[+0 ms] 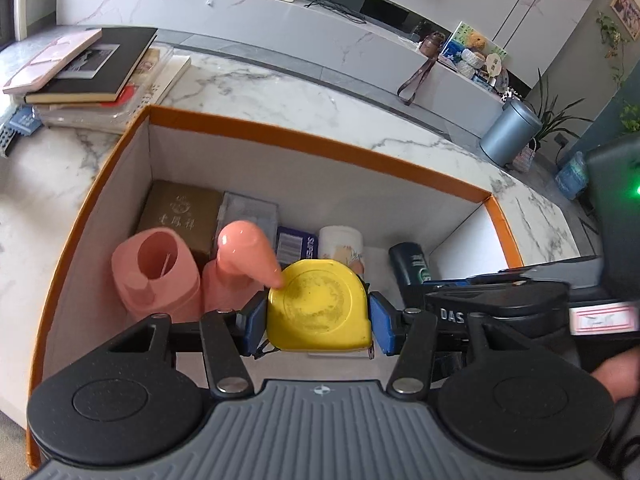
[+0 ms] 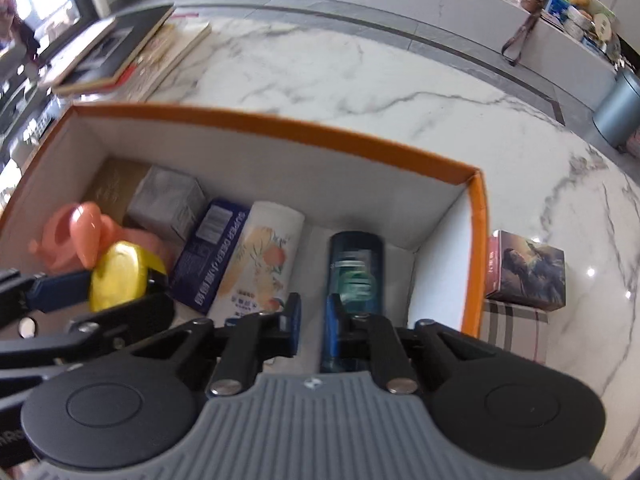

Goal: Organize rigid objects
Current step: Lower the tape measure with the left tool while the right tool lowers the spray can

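Yellow tape measure sits between the two blue pads of my left tongs, and they pinch it on both sides. It hangs over the inside of the big box with the orange rim, near the front. A pink pointy thing touches the tape measure's top left edge, and a pink cup stands just beside that. Behind them lie a brown box and a grey box.

To the right, on the floor of the big box, lie a blue box, a white tube with peaches on it and a dark bottle, side by side. My right tongs hang over the gap between the tube and the bottle. They are almost pressed together and pinch nothing.

The big box rests on a white marble table. A small picture box stands outside its right wall. A pile of books lies at the far left.
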Motion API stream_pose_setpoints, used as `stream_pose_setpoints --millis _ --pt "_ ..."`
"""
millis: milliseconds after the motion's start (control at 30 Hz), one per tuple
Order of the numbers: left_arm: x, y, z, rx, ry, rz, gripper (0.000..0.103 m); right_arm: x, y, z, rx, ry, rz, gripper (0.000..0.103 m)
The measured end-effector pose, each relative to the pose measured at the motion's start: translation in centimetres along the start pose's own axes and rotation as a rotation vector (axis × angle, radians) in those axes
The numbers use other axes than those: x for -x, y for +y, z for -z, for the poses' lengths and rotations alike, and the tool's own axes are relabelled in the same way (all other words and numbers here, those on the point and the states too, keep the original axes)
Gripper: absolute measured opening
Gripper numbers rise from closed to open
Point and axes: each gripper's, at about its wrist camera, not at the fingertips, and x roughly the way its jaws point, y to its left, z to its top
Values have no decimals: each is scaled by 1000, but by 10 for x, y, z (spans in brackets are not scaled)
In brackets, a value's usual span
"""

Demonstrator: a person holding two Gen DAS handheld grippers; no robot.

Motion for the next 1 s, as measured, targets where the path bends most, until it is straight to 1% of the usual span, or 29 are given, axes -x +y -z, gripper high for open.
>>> stream_pose_setpoints --millis 67,133,167,200,233,300,367,467,500,533,567,633,700,900,1000 --pt "2 0 2 -3 4 3 61 -7 0 2 2 16 6 9" --pt "3 -2 5 -15 6 0 61 -4 -3 1 -3 20 -23 12" --pt "2 -3 6 -19 11 3 61 1 -2 1 16 15 -30 12" --pt "1 -3 6 -20 16 7 61 4 0 1 55 13 -30 15" --pt "-1 -3 7 -18 23 9 61 7 2 1 102 22 -23 20" --pt "-5 -3 8 -12 38 9 61 6 5 2 167 47 -16 22" --pt "-7 -3 9 -12 46 6 61 2 8 3 220 94 -4 22" --pt "-8 -1 10 -11 56 -5 61 -5 18 8 316 114 48 28" --pt "-8 -1 9 -12 59 -9 61 -8 20 9 333 121 58 33" --pt "-9 0 10 -11 62 -17 61 -11 22 10 338 133 55 35" --pt "-9 1 11 -10 64 -21 61 -14 23 10 339 148 57 35" --pt "-9 4 12 -2 68 -18 61 -20 25 11 336 162 62 41" --pt "-8 4 13 -1 62 -9 61 -22 23 11 306 160 54 41" --pt "-7 4 14 -6 61 -1 61 -13 6 2 111 106 -12 28" --pt "-6 4 15 -8 60 0 61 -10 1 1 43 91 -28 26"
